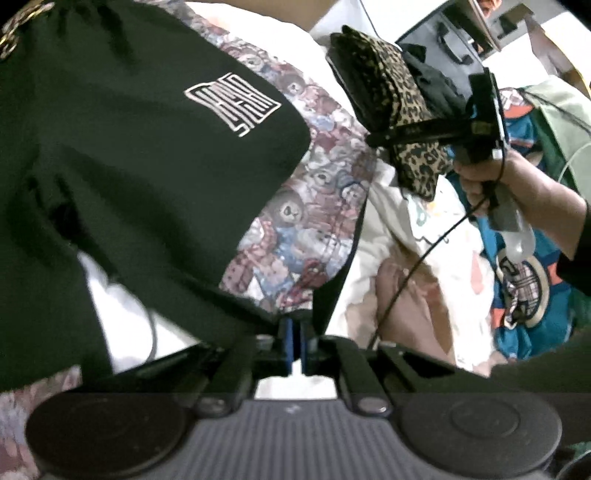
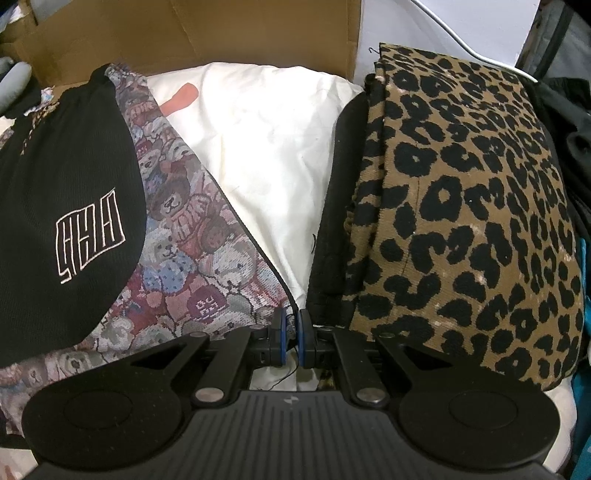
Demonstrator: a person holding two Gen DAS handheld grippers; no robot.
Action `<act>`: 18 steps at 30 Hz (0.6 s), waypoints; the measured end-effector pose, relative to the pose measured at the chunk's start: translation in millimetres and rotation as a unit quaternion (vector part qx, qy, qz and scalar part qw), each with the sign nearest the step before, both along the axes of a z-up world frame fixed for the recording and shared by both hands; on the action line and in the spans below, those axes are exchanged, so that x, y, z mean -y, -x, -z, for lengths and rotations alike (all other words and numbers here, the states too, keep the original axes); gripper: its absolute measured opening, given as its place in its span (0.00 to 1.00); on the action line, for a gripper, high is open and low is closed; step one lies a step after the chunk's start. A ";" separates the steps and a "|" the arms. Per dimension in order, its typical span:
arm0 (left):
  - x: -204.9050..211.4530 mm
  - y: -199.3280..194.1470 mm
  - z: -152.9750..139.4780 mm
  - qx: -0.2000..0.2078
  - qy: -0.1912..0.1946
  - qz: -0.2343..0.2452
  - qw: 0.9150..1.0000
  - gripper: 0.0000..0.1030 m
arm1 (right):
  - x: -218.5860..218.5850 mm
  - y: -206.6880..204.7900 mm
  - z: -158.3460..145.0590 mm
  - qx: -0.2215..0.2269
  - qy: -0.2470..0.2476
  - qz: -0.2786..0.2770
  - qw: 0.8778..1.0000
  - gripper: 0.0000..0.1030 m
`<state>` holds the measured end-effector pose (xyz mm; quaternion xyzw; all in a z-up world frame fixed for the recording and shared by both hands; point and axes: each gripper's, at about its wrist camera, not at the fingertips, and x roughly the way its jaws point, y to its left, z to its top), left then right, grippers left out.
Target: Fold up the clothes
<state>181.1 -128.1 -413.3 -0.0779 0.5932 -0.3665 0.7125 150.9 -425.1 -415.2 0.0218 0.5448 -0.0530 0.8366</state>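
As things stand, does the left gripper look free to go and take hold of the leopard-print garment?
Probably not yet. The left gripper looks shut on an edge of the black garment, and the leopard-print garment lies across the bed, beyond the right gripper. It would likely need to let go first.

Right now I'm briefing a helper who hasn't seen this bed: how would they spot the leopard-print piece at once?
Start at the white sheet in front of the cardboard box. To its right, as the right wrist camera sees it, lies a folded stack, and the leopard-print piece is on top. It is the only tan cloth with black spots; the teddy-bear fabric and the black top with a white logo lie across the sheet.
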 end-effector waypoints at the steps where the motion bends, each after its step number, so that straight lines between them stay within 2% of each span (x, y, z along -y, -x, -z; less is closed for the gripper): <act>1: -2.9 0.6 0.3 -0.002 0.003 -0.001 1.000 0.03 | -0.4 -0.3 -0.3 -0.001 0.001 -0.001 1.000 0.04; 7: -10.8 10.4 2.0 -0.012 0.003 0.012 1.000 0.00 | -1.9 -1.1 0.2 -0.003 0.006 -0.002 1.000 0.04; 10: -15.7 7.8 -2.6 -0.014 0.016 0.011 1.000 0.00 | -3.8 -1.7 -0.2 -0.003 0.013 -0.008 1.000 0.04; 13: -17.3 0.3 -5.9 -0.027 0.025 0.029 0.999 0.02 | -4.2 -2.5 -0.9 -0.004 0.015 -0.009 1.000 0.04; 15: -24.0 -6.7 -4.7 -0.040 0.023 0.006 0.999 0.13 | -4.3 -2.7 -1.6 -0.005 0.015 -0.010 1.000 0.04; 17: -33.1 -13.7 0.2 -0.052 0.015 -0.031 0.998 0.33 | -3.9 -1.9 -2.9 -0.005 0.013 -0.009 1.000 0.04; 18: -37.6 -17.1 2.7 -0.058 0.011 -0.050 0.997 0.39 | -3.4 -0.8 -4.0 -0.004 0.011 -0.008 1.000 0.04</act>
